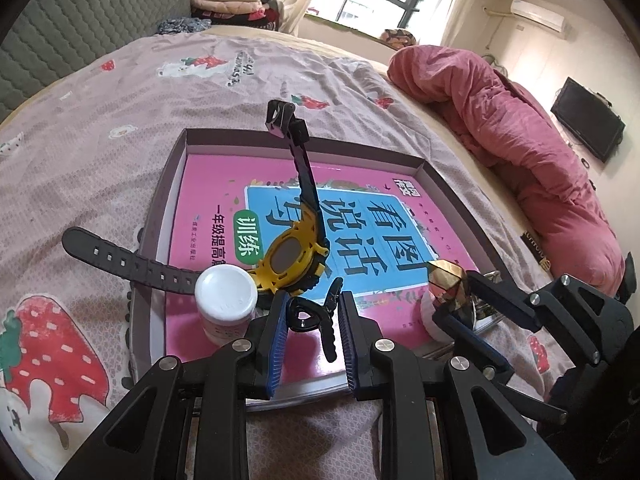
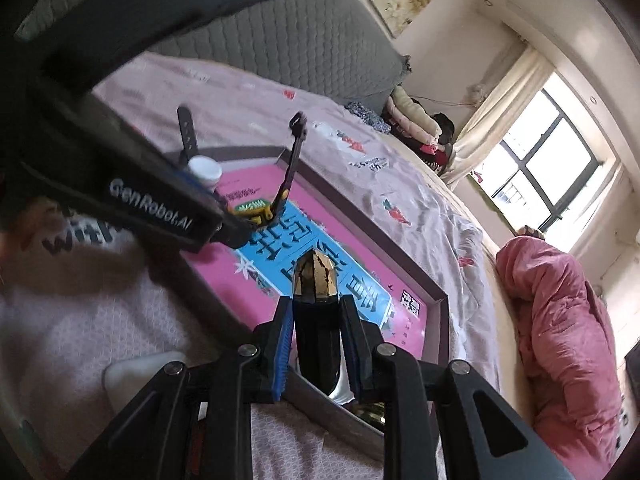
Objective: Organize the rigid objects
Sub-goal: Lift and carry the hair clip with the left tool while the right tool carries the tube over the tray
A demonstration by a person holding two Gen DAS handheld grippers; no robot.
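Left gripper (image 1: 312, 322) is clamped on a black hair claw clip (image 1: 310, 314); the blue pads (image 1: 280, 332) pinch it from both sides, and the clip hangs over the near edge of the tray. Right gripper (image 2: 316, 344) is clenched on a faceted gold-and-black object (image 2: 314, 276) with a dark body (can't tell what it is exactly); its gold tip sticks out past the fingertips. In the left wrist view the same gold object (image 1: 446, 284) shows at the tray's near right corner, with the right gripper (image 1: 460, 300) around it.

Just beyond the left gripper, a small jar with a white lid (image 1: 226, 290) stands upright in the tray, near-left corner. Touching it, or just beside it (hard to tell), is a yellow-faced watch (image 1: 292, 258): one black strap runs left over the tray wall onto the bedspread, the other rises tilted toward the tray's far side, buckle in the air.

The tray (image 1: 176, 184) is a shallow dark-rimmed box lid, its floor covered by a pink and blue book (image 1: 368, 216) with Chinese text. The tray sits on a pink printed bedspread (image 1: 100, 120). A rolled red quilt (image 1: 500, 120) lies on the right; folded clothes (image 1: 228, 0) are stacked by the grey headboard.
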